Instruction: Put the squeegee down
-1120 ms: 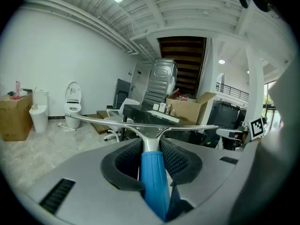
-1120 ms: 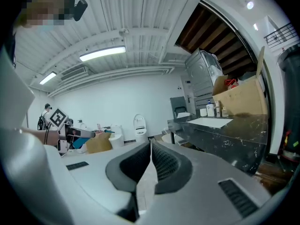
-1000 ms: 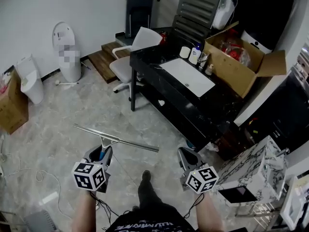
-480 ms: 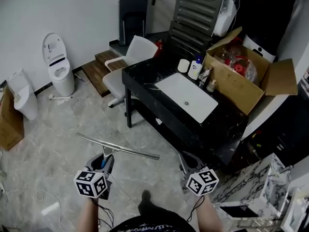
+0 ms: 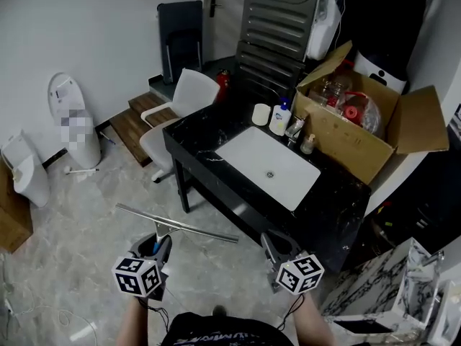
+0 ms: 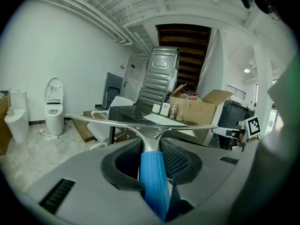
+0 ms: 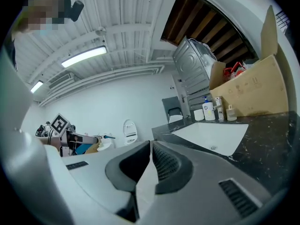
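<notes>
left gripper (image 5: 159,244) is clamping the squeegee (image 5: 176,223) by its blue handle, blade hanging in the air just short of the black surface (image 5: 338,193). right gripper (image 5: 273,243) is sitting closed, empty. risk: the long blade could be clipping the surface edge, twisting in the grip.

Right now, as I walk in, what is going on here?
A person carrying two tongs faces a black counter with a white sink. The left tongs grip a squeegee by its blue handle, its blade level above the floor; it is not yet put down. The right tongs are shut and empty.
</notes>
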